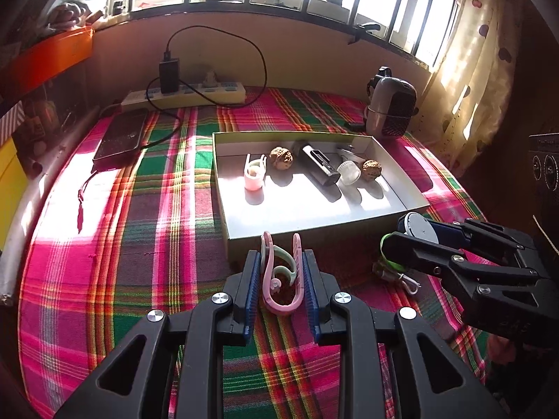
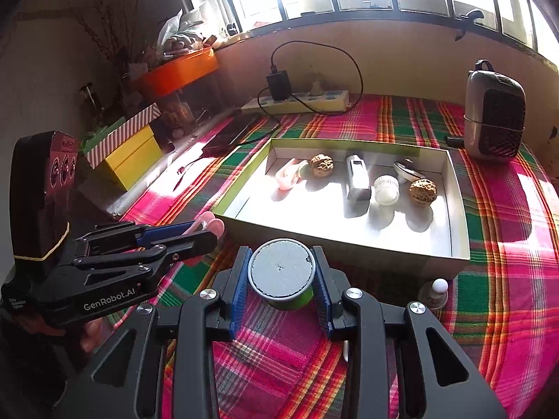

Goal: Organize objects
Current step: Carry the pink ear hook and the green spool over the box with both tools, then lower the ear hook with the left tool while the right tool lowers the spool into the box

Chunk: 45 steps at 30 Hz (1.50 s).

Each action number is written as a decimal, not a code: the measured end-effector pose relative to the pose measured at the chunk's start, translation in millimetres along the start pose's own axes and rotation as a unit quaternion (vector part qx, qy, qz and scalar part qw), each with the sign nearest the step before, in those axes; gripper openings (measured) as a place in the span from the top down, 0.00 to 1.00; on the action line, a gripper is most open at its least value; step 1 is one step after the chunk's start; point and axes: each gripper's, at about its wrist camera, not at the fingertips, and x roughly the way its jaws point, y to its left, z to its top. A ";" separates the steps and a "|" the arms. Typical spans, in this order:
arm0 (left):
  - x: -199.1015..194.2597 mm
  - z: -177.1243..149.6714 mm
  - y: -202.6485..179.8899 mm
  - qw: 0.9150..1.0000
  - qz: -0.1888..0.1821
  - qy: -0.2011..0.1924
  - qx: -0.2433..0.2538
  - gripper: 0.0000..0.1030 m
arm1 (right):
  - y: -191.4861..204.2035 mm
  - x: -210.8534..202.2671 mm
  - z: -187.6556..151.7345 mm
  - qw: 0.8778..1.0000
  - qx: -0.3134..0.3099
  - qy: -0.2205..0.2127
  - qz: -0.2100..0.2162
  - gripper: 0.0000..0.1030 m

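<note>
My left gripper (image 1: pixel 281 272) is shut on a pink and pale green plastic clip (image 1: pixel 279 279), held just before the near wall of the open shallow box (image 1: pixel 244 241). My right gripper (image 2: pixel 281 276) is shut on a round green container with a grey lid (image 2: pixel 282 272), also near the box's front wall (image 2: pixel 349 244). The box holds a pink clip (image 1: pixel 254 171), two walnuts (image 1: pixel 281 156) (image 1: pixel 371 169), a black and silver device (image 1: pixel 319 166) and a small clear jar (image 1: pixel 348 173). In the left wrist view the right gripper (image 1: pixel 394 241) is at the right.
A plaid cloth (image 1: pixel 157 244) covers the table. A power strip with a charger (image 1: pixel 188 92), a dark phone (image 1: pixel 120 136) and a small heater (image 1: pixel 391 106) lie around the box. A white cable (image 1: pixel 401 277) and a small white bulb-shaped thing (image 2: pixel 436 289) lie near the box's front right.
</note>
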 end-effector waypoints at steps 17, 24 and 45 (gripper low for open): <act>35.5 36.7 -1.0 1.000 -0.007 0.006 -0.008 0.79 | -35.9 28.4 65.9 1.000 0.021 -0.014 -0.009 0.66; 59.3 44.3 1.1 1.000 0.001 0.022 -0.006 0.79 | -49.1 61.3 81.9 1.000 0.026 0.006 0.002 0.66; 86.8 49.6 1.7 0.999 0.015 0.042 0.011 0.79 | -57.2 119.5 82.4 0.997 0.026 0.063 0.023 0.66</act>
